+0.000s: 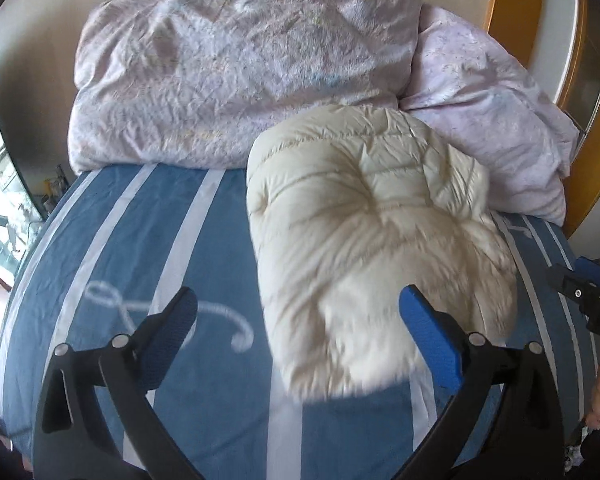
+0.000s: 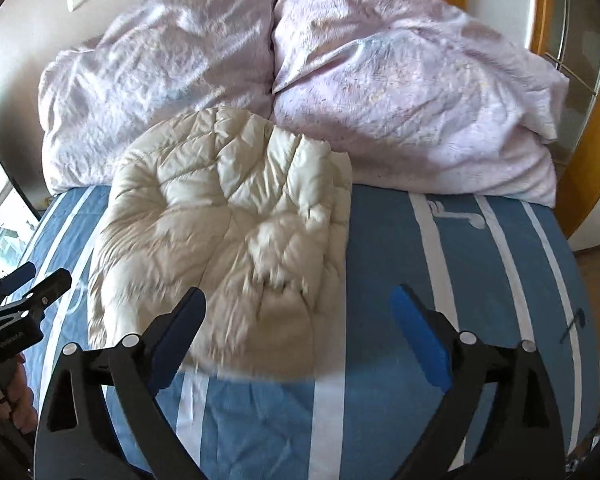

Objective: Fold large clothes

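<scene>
We held the left gripper [image 1: 298, 316] and right gripper [image 2: 298, 312] with jaws spread wide, gripping nothing, the folded cream puffer jacket [image 1: 376, 232] lying just ahead on the bed [image 1: 140, 240].

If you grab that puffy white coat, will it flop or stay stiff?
The coat would probably flop and sag, since its quilted panels look soft and crumpled. It likely feels light for its size, being so puffy. Its shiny fabric may slip from a hand-held gripper.
</scene>
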### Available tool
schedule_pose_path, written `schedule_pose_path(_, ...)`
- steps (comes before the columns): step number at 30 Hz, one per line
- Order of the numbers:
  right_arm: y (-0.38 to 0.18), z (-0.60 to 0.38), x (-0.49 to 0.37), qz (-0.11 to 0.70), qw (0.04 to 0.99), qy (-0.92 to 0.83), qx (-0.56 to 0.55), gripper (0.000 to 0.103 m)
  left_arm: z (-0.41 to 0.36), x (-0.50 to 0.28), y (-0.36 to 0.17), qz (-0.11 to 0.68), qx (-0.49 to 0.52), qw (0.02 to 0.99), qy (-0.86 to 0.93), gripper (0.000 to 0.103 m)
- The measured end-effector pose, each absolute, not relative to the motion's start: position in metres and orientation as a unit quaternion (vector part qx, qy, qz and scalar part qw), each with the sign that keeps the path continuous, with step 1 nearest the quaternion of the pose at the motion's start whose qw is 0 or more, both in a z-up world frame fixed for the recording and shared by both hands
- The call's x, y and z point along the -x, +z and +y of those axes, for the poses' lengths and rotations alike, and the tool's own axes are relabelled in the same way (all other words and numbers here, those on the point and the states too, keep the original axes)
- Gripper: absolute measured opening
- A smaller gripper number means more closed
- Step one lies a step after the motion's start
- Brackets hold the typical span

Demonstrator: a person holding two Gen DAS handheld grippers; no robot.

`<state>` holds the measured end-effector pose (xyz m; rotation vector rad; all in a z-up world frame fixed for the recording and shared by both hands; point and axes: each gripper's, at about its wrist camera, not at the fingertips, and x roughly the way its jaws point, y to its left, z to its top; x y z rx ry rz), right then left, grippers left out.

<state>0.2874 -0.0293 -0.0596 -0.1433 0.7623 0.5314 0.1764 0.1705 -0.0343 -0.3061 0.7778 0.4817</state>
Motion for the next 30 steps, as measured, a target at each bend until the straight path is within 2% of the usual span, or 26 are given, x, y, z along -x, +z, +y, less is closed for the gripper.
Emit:
schedule_pose_path(6, -0.081, -0.055, -0.255, 0.402, 0.873, 0.276, 0.025, 0.096, 0.150, -0.139, -0.035, 0.381, 0.180, 0.879, 0.222, 0.101)
schedule_pose_path(12, -0.095, -0.059, -0.225, 0.406, 0.868, 0.285, 0.013, 0.096, 0.121, -0.113, -0.041, 0.388, 0.163, 0.881, 0.217, 0.101)
schedule_pose_path(30, -0.114, -0.063, -0.190, 0.407, 0.867, 0.288, 0.009, 0.096, 0.109, -0.090, -0.052, 0.394, 0.169, 0.884, 0.188, 0.101)
